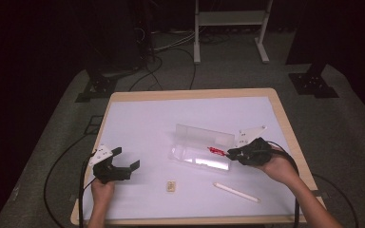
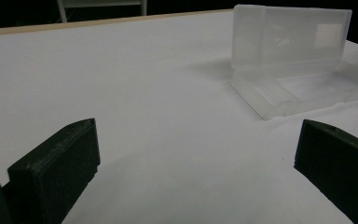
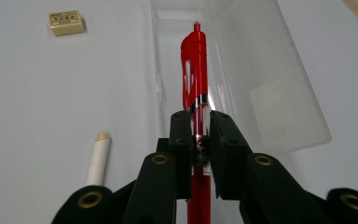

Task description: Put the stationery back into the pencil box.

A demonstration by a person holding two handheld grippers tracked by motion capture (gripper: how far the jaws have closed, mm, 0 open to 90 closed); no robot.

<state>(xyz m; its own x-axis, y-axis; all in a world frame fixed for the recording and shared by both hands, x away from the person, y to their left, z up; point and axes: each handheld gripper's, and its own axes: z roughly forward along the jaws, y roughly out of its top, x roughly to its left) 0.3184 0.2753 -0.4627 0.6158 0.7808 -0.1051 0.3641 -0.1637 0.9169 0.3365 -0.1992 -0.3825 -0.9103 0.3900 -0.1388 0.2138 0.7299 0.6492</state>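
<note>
The right gripper (image 3: 199, 122) has its jaws closed on a red plastic click pen (image 3: 195, 70), pinching the barrel about midway, so that the clip end sticks out ahead of the jaws and the rest runs back between them. In the right gripper view the pen's long axis lies straight along the line of the jaws and points into the clear plastic pencil case (image 3: 261, 93), whose open tray stretches away in nearly the same direction. That alignment is what the coming move seems to turn on: pen and tray are already close to parallel, so the pen looks ready to go down lengthwise into the tray.

From the high view, the right gripper (image 1: 231, 154) sits at the right end of the clear case (image 1: 200, 154), with the red pen (image 1: 216, 151) reaching leftward over the tray and the lid standing up along its far side. The right hand is plainly the nearer one to the case.

The left gripper (image 1: 126, 158) rests well apart, at the near left of the white counter (image 1: 147, 118), its jaws wide open with nothing between them; its own camera sees the case (image 2: 289, 60) off to the far right. A small beige eraser (image 1: 171, 186) and a white stick-like pencil (image 1: 235, 192) lie on the counter near the front edge, clear of both grippers.
</note>
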